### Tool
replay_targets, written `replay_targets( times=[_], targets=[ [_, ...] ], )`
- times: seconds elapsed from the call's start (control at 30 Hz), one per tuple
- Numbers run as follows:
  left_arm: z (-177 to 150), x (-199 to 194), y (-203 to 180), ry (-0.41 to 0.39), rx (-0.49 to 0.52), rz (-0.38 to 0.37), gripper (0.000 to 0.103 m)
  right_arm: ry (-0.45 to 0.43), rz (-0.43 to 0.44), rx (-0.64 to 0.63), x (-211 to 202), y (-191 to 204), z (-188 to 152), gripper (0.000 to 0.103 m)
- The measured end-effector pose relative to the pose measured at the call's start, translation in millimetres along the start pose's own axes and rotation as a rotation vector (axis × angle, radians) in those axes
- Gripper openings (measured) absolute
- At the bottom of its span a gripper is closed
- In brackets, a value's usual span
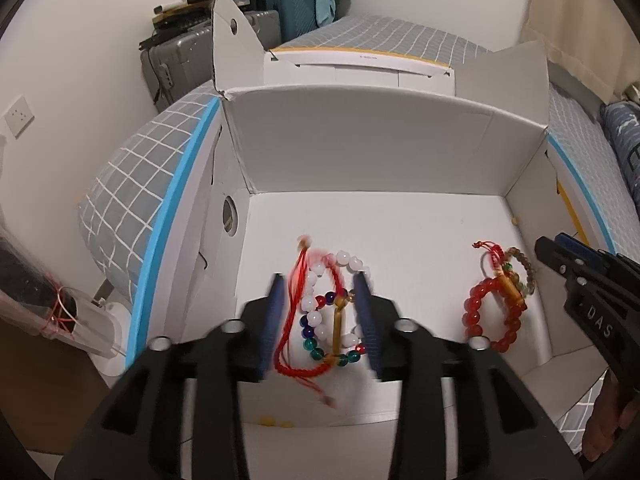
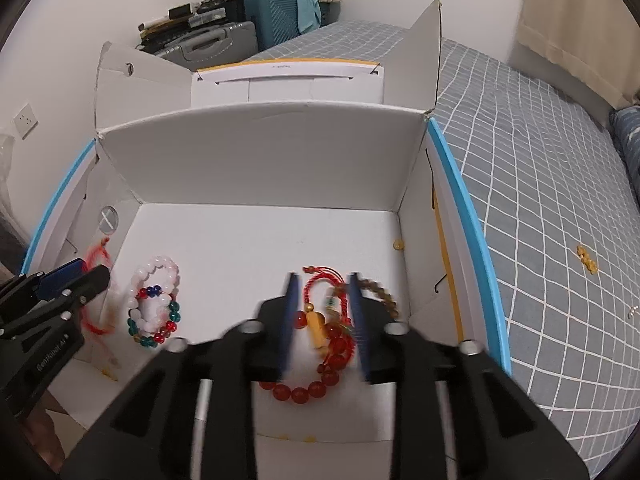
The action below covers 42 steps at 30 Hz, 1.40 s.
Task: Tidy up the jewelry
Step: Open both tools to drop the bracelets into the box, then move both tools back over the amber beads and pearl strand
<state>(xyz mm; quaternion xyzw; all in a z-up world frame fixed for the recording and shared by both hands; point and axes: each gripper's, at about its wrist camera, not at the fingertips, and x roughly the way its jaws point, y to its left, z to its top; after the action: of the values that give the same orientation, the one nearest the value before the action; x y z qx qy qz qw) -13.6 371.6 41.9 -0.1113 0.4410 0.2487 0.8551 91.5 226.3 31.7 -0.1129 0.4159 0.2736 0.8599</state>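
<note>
A white cardboard box [image 1: 360, 216] lies open on a bed. Inside it, at the left, a pile of bracelets holds a white bead bracelet [image 1: 316, 312], a red cord bracelet [image 1: 296, 368] and a red, blue and green bead bracelet [image 1: 332, 354]. My left gripper [image 1: 320, 284] is open above this pile, with one finger on each side of it. At the right, a red bead bracelet [image 2: 304, 392], a red cord with a gold charm [image 2: 316, 330] and a brown bead bracelet [image 2: 386, 298] lie together. My right gripper [image 2: 322, 284] is open above them.
The box [image 2: 280, 152] has tall walls and raised flaps on a grey checked bedsheet [image 2: 540, 200]. A small gold trinket [image 2: 586, 263] lies on the sheet to the right of the box. Suitcases [image 1: 224, 40] stand by the far wall.
</note>
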Motion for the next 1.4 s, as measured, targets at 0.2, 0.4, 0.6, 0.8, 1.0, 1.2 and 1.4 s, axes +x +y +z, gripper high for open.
replay_targets(
  times=[0.2,0.4,0.6,0.8,1.0,1.2,1.4],
  targets=[
    [1.7,-10.9,1.1,-0.039,-0.009,0.019,0.074,-0.026,0.014,-0.001,-12.1,0.6,2.8,0.056],
    [3.7,-20.2,-0.9,-0.083,-0.013,0.039,0.091,-0.054,0.015,-0.006,-24.4,-1.6,4.5,0.075],
    [5.2,-25.6,-4.9,-0.106,-0.021,0.035,0.097,-0.091,0.005,0.002,-36.9,-7.1,5.6,0.087],
    [6.3,-32.5,-14.4,-0.116,-0.008,0.018,0.097,-0.126,-0.013,0.015,-51.7,-14.7,5.8,0.095],
    [7.8,-50.5,-35.5,-0.152,0.039,-0.007,0.097,-0.136,-0.029,0.037,-66.3,-32.9,4.7,0.095],
    [11.1,-63.4,-60.1,-0.172,0.069,-0.031,0.097,-0.151,-0.058,0.07,-83.3,-58.2,0.6,0.096],
    [11.1,-74.5,-91.5,-0.182,0.096,-0.066,0.097,-0.162,-0.097,0.112,-102.8,-94.0,-8.1,0.096]
  ],
)
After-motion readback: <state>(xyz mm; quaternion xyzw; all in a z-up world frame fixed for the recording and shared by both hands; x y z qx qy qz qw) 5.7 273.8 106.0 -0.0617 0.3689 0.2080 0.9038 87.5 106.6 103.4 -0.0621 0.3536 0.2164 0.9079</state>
